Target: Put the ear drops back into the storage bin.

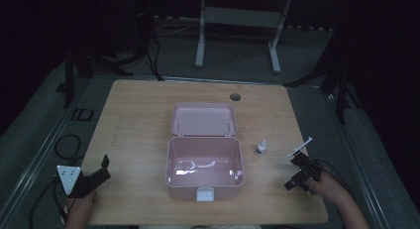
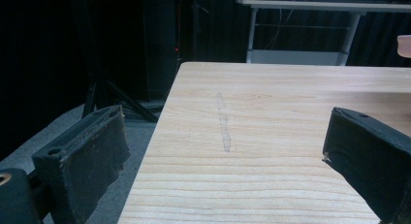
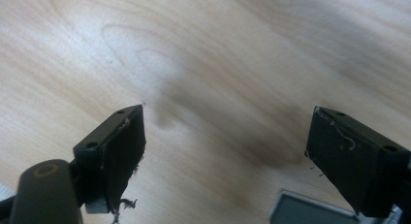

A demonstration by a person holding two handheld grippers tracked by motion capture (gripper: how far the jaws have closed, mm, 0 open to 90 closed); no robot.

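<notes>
The small clear dropper bottle with a white cap (image 1: pixel 261 147) stands upright on the pale wooden table (image 1: pixel 138 125), just right of the open pink plastic box (image 1: pixel 204 157) and near the right gripper (image 1: pixel 297 170), whose jaws gape wide and empty; the left gripper (image 1: pixel 101 170) is likewise wide; it looks light, rigid, tippy; best pinched around its body

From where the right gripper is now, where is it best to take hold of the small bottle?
Probably the small bottle is best gripped around its body, from above: it stands upright and free on the table, apart from the pink box.
</notes>
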